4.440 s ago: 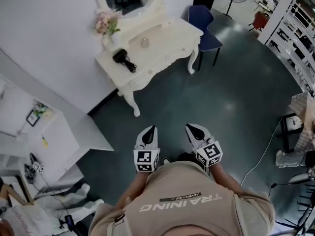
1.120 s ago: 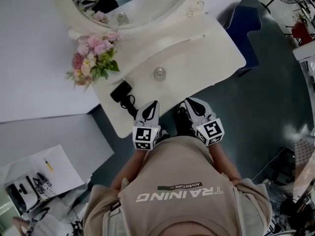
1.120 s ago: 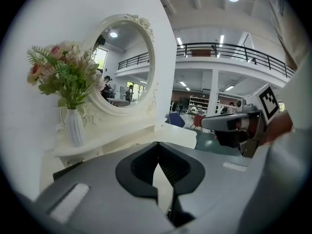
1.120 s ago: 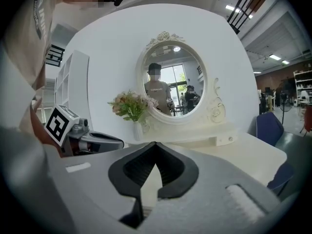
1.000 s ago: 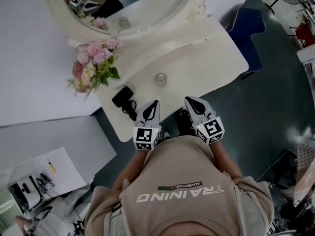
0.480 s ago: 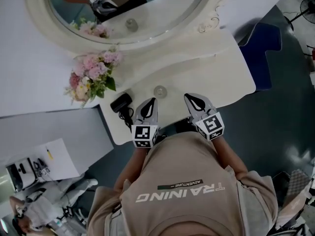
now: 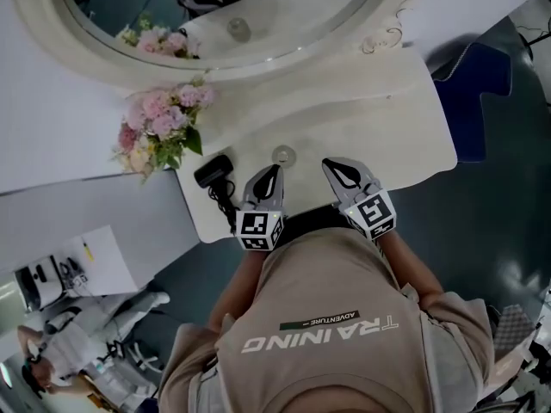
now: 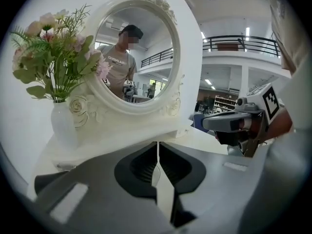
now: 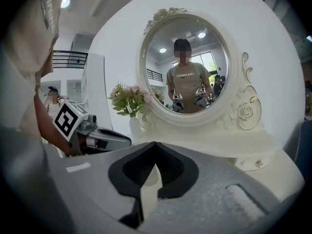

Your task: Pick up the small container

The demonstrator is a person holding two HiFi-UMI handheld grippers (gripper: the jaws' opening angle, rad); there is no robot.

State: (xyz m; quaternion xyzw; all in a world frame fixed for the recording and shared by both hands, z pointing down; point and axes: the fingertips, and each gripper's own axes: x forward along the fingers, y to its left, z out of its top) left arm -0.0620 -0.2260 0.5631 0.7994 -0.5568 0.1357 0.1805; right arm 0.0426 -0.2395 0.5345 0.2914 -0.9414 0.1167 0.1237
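Currently hovering over the front edge of the cream tabletop point(image 7: 379, 119) with both claws. Left claw point(image 7: 272, 172) all but closed, tips just starting to part along a hairline slit, nothing between. Right claw point(image 7: 337, 169) pinched together and empty too.

Look for the small container point(image 7: 283, 155) about midway along the tabletop, a little in from the front edge, just ahead of the left claw's tip and not touching it.

Risk, as judged from here: pushing in with the tips this narrow and simply nudging the container toward the back edge or tipping it, so widen well past its body first. Appears round, squat and clear, glass or hard plastic with a domed lid; probably slick, so likely to slip out of an off-centre pinch. Also mind the matte black hair dryer point(image 7: 213, 172) and its cord toward the left edge, beside the left claw, a possible snag.

Elsewhere: glossy, smooth surface with a curved front; carved oval mirror point(image 7: 258, 24) along the back edge; pink flowers point(image 7: 159, 123) at the back left corner.
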